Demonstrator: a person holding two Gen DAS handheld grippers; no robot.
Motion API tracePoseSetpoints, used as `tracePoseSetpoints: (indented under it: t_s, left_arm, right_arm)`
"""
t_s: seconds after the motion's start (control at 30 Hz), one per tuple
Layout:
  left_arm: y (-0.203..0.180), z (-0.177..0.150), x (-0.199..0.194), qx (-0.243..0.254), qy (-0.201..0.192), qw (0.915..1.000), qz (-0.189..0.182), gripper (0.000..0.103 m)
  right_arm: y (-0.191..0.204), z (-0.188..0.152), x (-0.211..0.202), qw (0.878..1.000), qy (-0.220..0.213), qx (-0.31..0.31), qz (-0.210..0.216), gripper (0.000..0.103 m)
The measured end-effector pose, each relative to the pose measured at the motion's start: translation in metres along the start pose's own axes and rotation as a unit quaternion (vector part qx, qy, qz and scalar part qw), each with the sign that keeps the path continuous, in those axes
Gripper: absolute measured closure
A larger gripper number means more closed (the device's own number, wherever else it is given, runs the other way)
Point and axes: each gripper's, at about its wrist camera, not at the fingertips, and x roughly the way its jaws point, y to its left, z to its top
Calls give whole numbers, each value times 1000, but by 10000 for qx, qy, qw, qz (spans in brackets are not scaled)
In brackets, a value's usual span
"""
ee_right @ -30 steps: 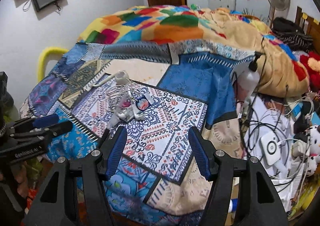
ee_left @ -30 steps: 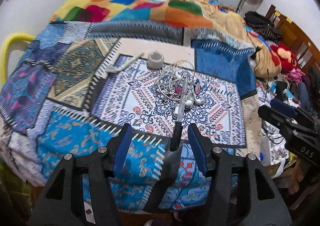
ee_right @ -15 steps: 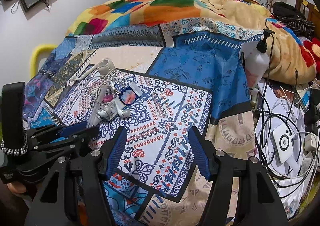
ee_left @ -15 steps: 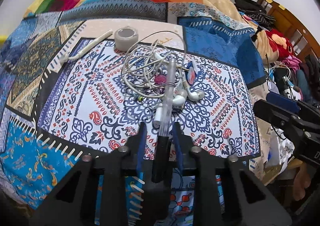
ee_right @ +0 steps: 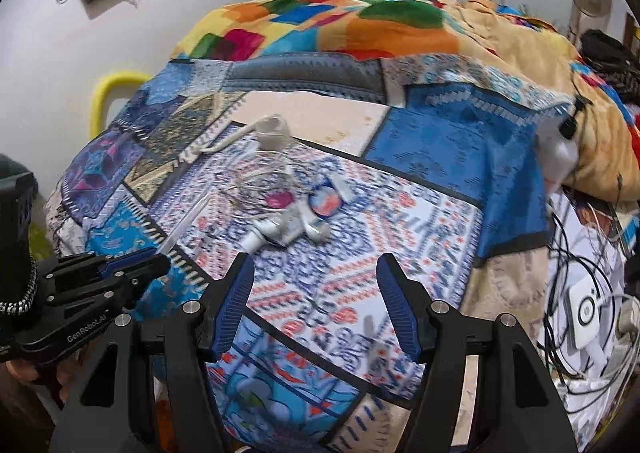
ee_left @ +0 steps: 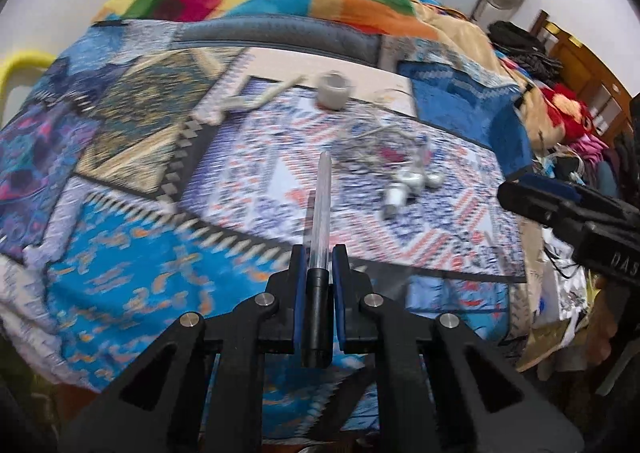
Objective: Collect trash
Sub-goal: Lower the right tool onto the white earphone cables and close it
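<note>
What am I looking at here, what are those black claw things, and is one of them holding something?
A person holds two hand-held grabbing tools, each carrying a camera that looks along its fingers. One picture is from the left tool, the other from the right tool. The left tool is shut on a clear pen with a black cap. The right tool is open and empty. On the patterned bedspread lie tangled white earphones, a roll of tape and a white cord.
</note>
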Motion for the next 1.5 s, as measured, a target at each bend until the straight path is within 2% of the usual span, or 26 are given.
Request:
tracePoseSetpoints:
  t_s: [0.3,0.4,0.53,0.57,0.63,0.67,0.7,0.77,0.93,1.13,1.23,1.3,1.5]
  left_arm:
    - [54,-5,2,-703,-51,9974,158,92]
    - [56,-3,3,-714,-82,9973,151,92]
    - [55,0,6,-592,-136,9979,209,92]
    - [55,0,7,-585,-151,9980,208,92]
    - [55,1,9,-600,-167,9979,169,92]
    - [55,0,9,-605,-166,9979,151,92]
    - [55,-1,11,-600,-153,9980,138,92]
    - [55,-3,13,-585,-131,9981,132,92]
    - [56,-7,16,-607,-77,9981,116,92]
    - [56,-8,19,-612,-64,9980,108,92]
    - [55,-8,19,-597,-54,9982,95,92]
    - [54,-9,19,-581,-49,9983,97,92]
    - [53,-9,16,-588,-39,9982,111,92]
  right_arm:
    - [22,37,35,9993,45,-378,0,43]
    - [21,47,43,9995,96,-308,-63,43]
    - [22,44,41,9993,104,-138,338,43]
    - [24,40,40,9992,93,-175,335,45]
    - [30,33,40,9989,127,-304,335,59]
    - [32,31,43,9986,175,-363,348,72]
    - [35,28,47,9980,266,-461,334,79]
    - [38,27,53,9970,377,-587,322,84]
    - [49,32,63,9941,460,-869,465,84]
    - [63,36,77,9919,457,-1143,325,84]
    - [66,36,86,9907,543,-1214,300,89]
    - [67,34,93,9896,674,-1220,365,96]
    - [62,31,84,9930,500,-1030,278,101]
